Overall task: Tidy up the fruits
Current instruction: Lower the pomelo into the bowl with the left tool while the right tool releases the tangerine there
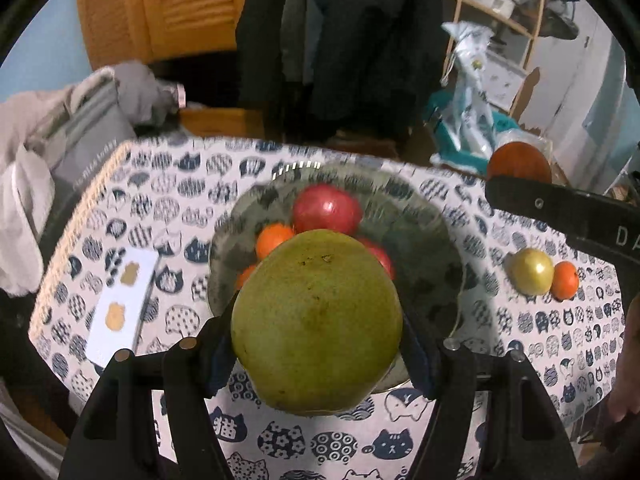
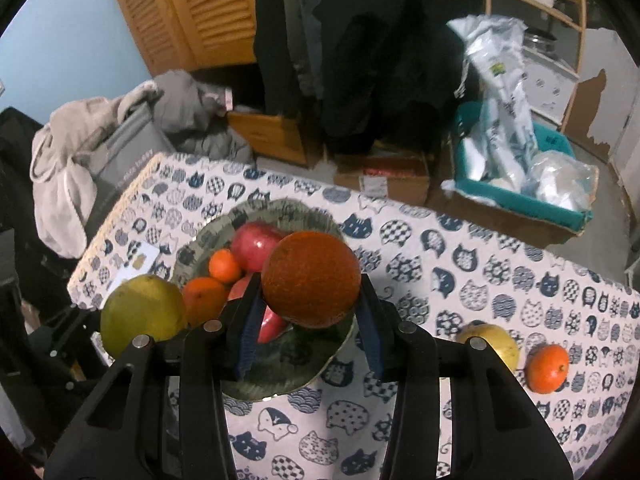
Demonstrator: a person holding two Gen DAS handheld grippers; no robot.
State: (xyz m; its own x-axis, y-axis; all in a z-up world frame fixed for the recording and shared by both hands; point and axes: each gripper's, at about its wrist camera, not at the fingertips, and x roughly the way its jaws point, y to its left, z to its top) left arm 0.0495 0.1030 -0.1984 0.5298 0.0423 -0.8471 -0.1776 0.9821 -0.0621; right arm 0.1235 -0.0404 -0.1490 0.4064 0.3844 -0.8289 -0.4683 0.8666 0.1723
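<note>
My left gripper (image 1: 316,320) is shut on a big green round fruit (image 1: 316,332), held just above the near rim of a glass bowl (image 1: 436,236). In the bowl lie red apples (image 1: 326,208) and small oranges (image 1: 274,238). My right gripper (image 2: 310,284) is shut on a dark orange (image 2: 312,280) over the same bowl (image 2: 288,376), to the right of the green fruit (image 2: 142,314). On the cat-print cloth to the right sit a yellow-green apple (image 2: 492,344) and a tangerine (image 2: 547,368), touching each other.
A white card (image 1: 124,304) lies on the cloth left of the bowl. Beyond the table's far edge are a pile of grey clothes (image 2: 120,128), a cardboard box (image 2: 380,176) and a teal crate (image 2: 520,200) of plastic bags.
</note>
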